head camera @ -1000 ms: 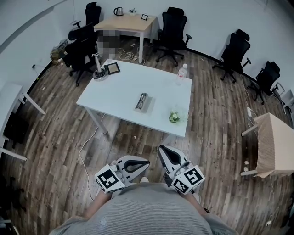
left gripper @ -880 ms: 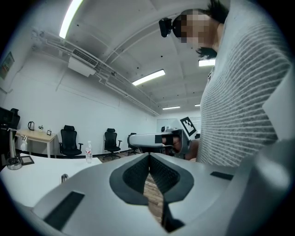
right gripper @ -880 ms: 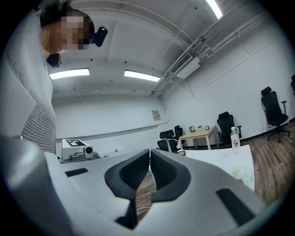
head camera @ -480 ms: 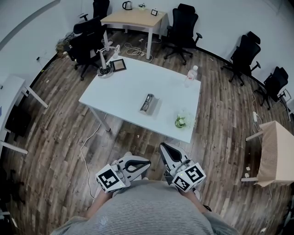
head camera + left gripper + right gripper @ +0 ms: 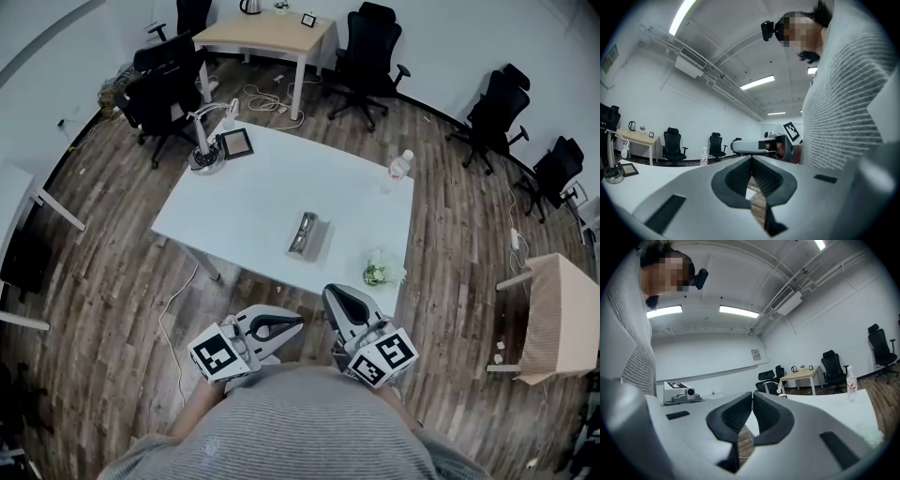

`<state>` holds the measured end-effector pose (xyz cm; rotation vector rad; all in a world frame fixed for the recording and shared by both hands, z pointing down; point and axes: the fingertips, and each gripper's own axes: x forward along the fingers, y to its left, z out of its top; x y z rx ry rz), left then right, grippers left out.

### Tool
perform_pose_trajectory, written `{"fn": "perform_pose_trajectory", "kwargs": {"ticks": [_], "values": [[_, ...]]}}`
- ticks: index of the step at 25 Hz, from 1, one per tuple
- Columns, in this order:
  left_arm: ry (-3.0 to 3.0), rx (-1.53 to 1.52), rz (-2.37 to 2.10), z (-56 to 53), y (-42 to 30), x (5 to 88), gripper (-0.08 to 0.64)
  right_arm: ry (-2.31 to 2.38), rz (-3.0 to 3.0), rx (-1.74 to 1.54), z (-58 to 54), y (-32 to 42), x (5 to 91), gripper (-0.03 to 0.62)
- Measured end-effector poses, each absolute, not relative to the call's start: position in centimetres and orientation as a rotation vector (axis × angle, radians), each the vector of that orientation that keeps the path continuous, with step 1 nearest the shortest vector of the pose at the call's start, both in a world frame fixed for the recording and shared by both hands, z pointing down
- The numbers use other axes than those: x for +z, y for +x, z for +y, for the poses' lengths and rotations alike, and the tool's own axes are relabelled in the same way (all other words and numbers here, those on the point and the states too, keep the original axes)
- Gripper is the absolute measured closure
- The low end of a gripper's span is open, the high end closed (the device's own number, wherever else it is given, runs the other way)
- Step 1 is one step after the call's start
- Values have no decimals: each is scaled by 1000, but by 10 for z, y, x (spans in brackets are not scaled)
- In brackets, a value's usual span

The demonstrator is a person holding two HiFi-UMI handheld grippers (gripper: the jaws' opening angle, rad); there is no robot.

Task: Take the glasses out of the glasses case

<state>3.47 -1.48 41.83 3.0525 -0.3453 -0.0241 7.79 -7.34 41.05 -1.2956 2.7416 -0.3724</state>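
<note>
the glasses case [image 5: 307,234] lay near the middle of the white table [image 5: 246,202], with something dark inside it, too small to make out. both claws were held low against the person's striped top, well apart from the case. the left gripper [image 5: 296,323] was clenched, its jaws pressed together on nothing. the right gripper [image 5: 334,296] was clenched and empty as well. a water bottle [image 5: 399,167] stood at the table's far right corner, a small green plant [image 5: 380,274] at its near right corner, and a desk lamp [image 5: 201,150] at its far left corner.
</note>
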Motion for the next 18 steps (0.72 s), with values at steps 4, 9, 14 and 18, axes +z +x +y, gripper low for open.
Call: {"fn": "perform_pose_trajectory", "kwargs": {"ticks": [4, 9, 14, 18], "values": [[3071, -46, -325, -59, 17, 414, 548, -1326, 2744, -362, -111, 62, 409, 575], [3086, -62, -275, -101, 0, 410, 548, -1383, 2732, -354, -154, 49, 406, 575], [3084, -58, -230, -129, -23, 416, 548, -1448, 2679, -336, -188, 37, 406, 575], [3100, -39, -180, -148, -39, 419, 548, -1509, 2634, -318, -206, 30, 404, 575]]}}
